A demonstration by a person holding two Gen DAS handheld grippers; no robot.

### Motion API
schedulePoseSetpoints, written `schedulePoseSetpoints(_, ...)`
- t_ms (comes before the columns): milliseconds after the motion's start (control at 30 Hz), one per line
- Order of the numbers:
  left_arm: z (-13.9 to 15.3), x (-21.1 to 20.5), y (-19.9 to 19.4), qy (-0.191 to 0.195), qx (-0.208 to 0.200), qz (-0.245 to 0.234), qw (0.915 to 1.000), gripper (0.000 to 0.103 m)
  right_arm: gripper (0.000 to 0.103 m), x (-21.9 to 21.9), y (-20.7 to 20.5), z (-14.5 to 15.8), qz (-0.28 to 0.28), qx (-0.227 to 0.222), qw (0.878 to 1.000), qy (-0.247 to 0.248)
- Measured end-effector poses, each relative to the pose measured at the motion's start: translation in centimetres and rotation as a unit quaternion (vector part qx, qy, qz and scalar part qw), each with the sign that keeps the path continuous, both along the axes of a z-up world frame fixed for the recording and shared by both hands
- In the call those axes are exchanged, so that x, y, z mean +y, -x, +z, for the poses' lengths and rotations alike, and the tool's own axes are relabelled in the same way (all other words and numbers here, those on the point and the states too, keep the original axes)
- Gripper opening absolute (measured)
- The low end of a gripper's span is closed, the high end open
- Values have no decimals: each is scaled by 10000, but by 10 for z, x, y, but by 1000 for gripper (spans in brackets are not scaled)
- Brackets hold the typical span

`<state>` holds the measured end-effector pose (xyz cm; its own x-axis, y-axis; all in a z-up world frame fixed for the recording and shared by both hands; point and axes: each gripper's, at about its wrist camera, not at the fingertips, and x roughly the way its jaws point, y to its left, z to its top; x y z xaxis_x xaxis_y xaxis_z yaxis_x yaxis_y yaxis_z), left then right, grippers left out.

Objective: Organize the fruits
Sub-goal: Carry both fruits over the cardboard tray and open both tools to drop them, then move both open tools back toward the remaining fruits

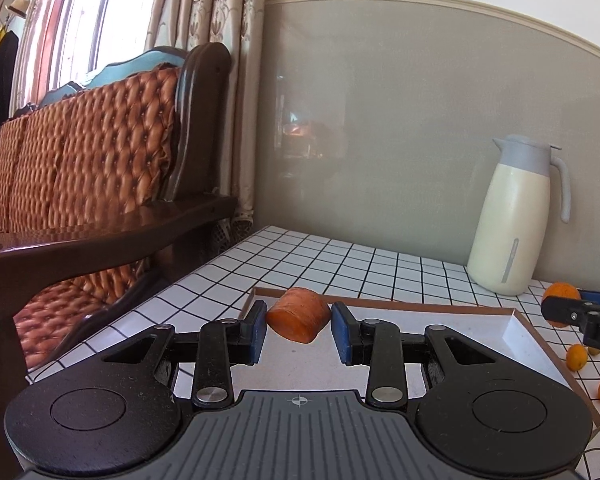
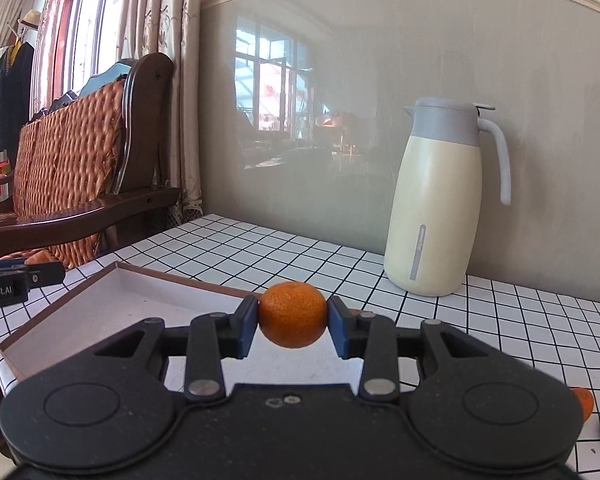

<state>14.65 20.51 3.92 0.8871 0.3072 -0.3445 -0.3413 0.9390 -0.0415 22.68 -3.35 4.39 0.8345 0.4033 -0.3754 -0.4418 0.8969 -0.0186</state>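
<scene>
— What is the left gripper (image 1: 299, 330) clutching?

— An orange-brown chunk (image 1: 299, 314), squeezed between its pads above the shallow tray (image 1: 518, 320). I'm struggling to say what fruit it is.

— And the right gripper (image 2: 293, 316)?

— It's gripping one tangerine (image 2: 293, 314) over the tray's near corner. On the checked desk (image 2: 520, 320) three small orange fruits (image 1: 576, 357) are lying loose; a fourth thing is getting cut off at the edge. One jug (image 2: 436, 208) is standing behind.

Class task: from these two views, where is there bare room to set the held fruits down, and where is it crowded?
Free: the shallow tray, bare inside its brown rim, and the checked tabletop between tray and jug. Crowded: the tabletop right of the tray, where small oranges lie scattered.
</scene>
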Motion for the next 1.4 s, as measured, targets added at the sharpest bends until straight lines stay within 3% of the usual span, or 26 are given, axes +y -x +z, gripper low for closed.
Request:
schedulePoseSetpoints(467,-11,10,-37,42,341,54,9994,35,29,18,-44,-9,83,459,9989,83)
schedulePoseSetpoints(500,-11,11,-38,42,330,80,9994,36,31,21,-49,-10,130,536,9983,180)
schedulePoseSetpoints(533,-12,12,-38,52,287,75,9995,36,39,24,-52,-11,122,559,9980,285)
schedulePoseSetpoints(567,-13,13,-39,86,267,70,9996,45,51,24,-51,-11,49,437,9987,266)
schedulePoseSetpoints(600,-14,13,-38,123,242,102,9996,84,88,22,-48,-11,-36,270,9994,197)
schedulePoseSetpoints(633,-14,11,-36,112,161,150,9997,100,96,20,-44,-10,-79,134,9998,132)
schedulePoseSetpoints(700,-12,8,-33,-42,35,183,9998,103,93,19,-44,-8,-72,167,9997,164)
schedulePoseSetpoints(1400,-4,-17,-12,-171,52,41,9998,103,93,-9,-25,1,-211,142,9997,-1)
